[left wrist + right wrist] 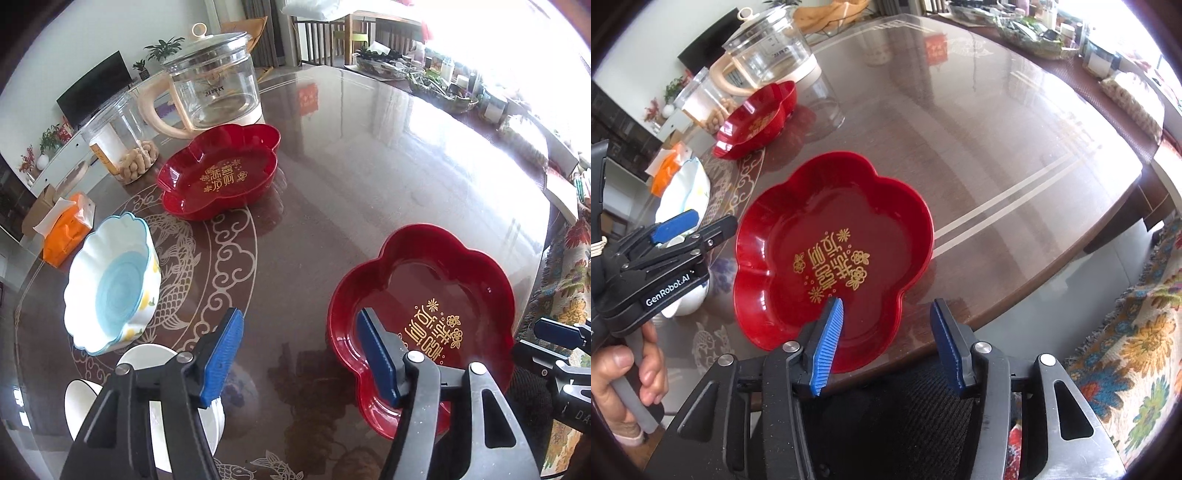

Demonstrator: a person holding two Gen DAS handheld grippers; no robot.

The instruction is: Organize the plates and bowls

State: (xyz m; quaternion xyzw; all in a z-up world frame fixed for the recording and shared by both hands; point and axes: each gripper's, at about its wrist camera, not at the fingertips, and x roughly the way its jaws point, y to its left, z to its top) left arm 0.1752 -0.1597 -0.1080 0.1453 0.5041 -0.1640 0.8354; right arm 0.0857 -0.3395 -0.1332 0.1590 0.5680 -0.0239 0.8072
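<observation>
Near red plate (831, 254): flower-shaped, gold lettering inside; rests flat on the tabletop (997, 147) close to its front edge.
Far red plate (219, 171): same shape and lettering; sits on the tabletop well beyond the near red plate, just in front of the glass kettle (212, 86).
Scalloped bowl (110, 284): white with a pale blue centre and blue rim; tilted, apparently resting on another dish; well apart from the near red plate, across the tabletop's scroll pattern.
White bowls (147, 373): partly hidden behind the left gripper's finger; on the same side as the scalloped bowl, nearer the camera.
Left gripper (299, 354): jaws spread wide, holding nothing; one blue pad (376, 356) overlaps the rim of the near red plate; contact cannot be confirmed.
Right gripper (886, 347): jaws spread wide, holding nothing; one blue pad (827, 347) lies over the front rim of the near red plate, the other is off the tabletop edge.
Peanut jar (123, 144): clear; beside the glass kettle, behind the far red plate.
Tissue pack (66, 230): orange; beyond the scalloped bowl, away from the near red plate.
</observation>
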